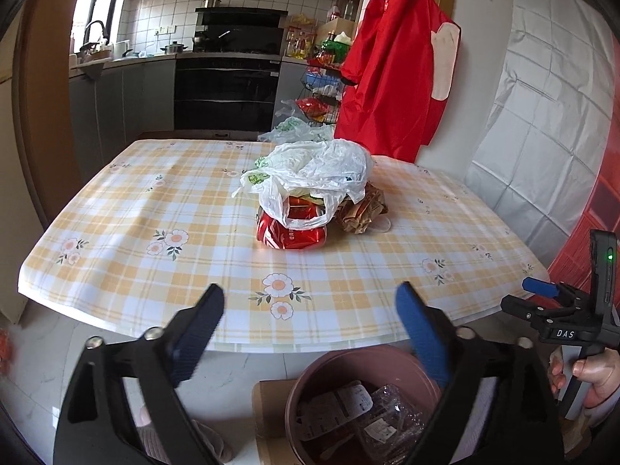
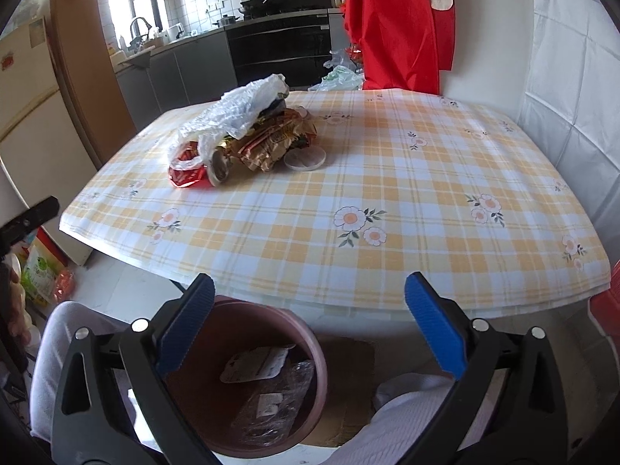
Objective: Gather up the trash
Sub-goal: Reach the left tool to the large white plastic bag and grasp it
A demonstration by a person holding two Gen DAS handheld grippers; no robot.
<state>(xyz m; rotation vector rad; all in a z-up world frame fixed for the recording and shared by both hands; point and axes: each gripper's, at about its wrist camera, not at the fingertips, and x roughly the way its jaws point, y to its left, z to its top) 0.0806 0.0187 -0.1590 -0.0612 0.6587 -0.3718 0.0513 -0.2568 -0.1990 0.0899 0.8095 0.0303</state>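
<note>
Nearest, the left gripper [image 1: 310, 329] hangs with its blue-padded jaws spread wide and nothing between them; the right gripper [image 2: 310, 325] likewise stands apart and empty. Both hover above a round pinkish bin [image 2: 271, 387] on the floor by the table edge, already holding a clear plastic wrapper [image 2: 271, 407] and a labelled white packet [image 2: 255, 364]. The person's hand [image 1: 593, 376] grips the right tool's handle. Farther out, on the checked floral tablecloth [image 1: 155, 201], the remaining trash sits in one heap: a crushed red can [image 1: 290, 234], a brown snack wrapper [image 1: 360, 209] touching it, a crumpled white plastic bag [image 1: 317, 166] draped over both, and a small clear lid [image 2: 304, 161] beside them.
</note>
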